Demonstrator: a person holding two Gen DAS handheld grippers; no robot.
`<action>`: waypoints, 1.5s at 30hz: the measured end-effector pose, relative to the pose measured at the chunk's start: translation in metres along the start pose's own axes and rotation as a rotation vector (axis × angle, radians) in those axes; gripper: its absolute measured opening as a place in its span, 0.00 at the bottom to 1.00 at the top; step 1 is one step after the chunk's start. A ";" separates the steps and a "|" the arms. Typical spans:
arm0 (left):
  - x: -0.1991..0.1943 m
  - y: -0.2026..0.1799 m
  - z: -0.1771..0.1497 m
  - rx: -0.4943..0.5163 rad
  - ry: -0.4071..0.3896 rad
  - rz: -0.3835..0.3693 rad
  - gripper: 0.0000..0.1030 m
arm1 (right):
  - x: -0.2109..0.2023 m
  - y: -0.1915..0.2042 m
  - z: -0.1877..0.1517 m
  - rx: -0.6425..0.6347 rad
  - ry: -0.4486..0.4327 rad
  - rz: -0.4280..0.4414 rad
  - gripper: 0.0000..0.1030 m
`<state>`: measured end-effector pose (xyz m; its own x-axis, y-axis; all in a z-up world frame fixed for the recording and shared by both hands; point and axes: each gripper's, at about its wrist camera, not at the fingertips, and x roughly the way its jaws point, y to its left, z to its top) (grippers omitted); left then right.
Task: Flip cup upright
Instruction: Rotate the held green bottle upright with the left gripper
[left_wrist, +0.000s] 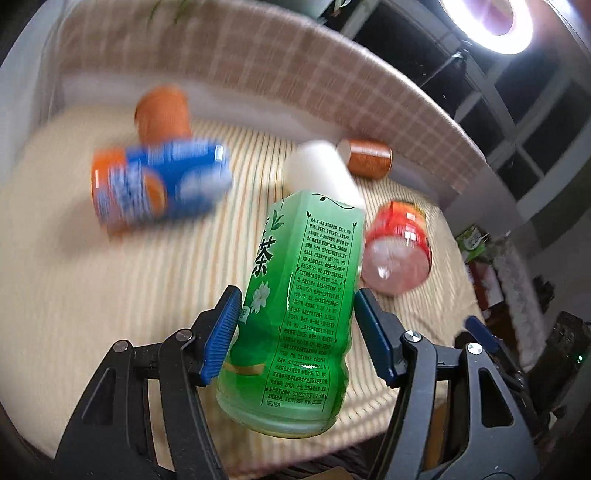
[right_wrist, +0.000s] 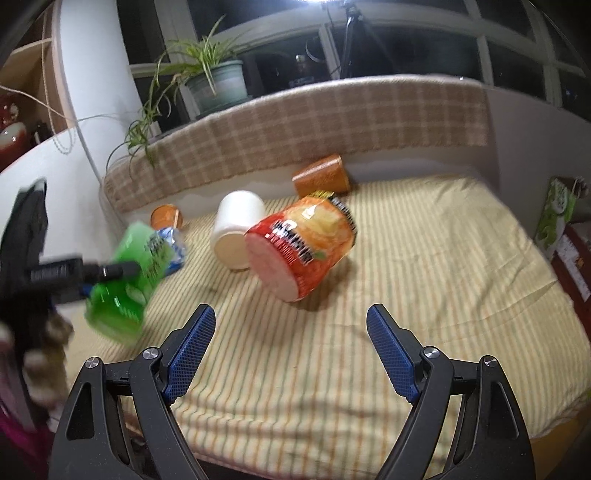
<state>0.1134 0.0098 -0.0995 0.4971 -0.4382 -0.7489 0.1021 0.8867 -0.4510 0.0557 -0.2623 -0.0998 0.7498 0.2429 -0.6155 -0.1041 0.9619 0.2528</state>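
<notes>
My left gripper (left_wrist: 295, 325) is shut on a green tea cup (left_wrist: 295, 306), held tilted above the striped cloth; its open end points toward the camera. It shows blurred in the right wrist view (right_wrist: 129, 280) at the left, with the left gripper (right_wrist: 92, 273) around it. My right gripper (right_wrist: 291, 343) is open and empty, low over the cloth, in front of a red-orange cup (right_wrist: 306, 243) lying on its side.
A white cup (right_wrist: 236, 229), a brown cup (right_wrist: 321, 177), an orange cup (right_wrist: 166, 218) and a blue-orange cup (left_wrist: 159, 184) lie on the striped bed cloth (right_wrist: 424, 277). A plaid cushion (right_wrist: 295, 122) runs along the back. A potted plant (right_wrist: 214, 81) stands behind.
</notes>
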 end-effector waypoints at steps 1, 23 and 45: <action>0.004 0.002 -0.006 -0.027 0.009 -0.010 0.63 | 0.004 0.000 0.000 0.008 0.017 0.015 0.82; 0.006 0.010 -0.024 0.022 0.035 0.064 0.71 | 0.063 0.010 0.004 0.226 0.261 0.297 0.82; -0.058 0.030 -0.055 0.152 -0.006 0.217 0.71 | 0.115 0.066 0.019 0.246 0.476 0.430 0.82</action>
<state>0.0408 0.0541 -0.0964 0.5265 -0.2353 -0.8170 0.1206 0.9719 -0.2021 0.1473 -0.1733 -0.1399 0.3008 0.6796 -0.6691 -0.1344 0.7248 0.6758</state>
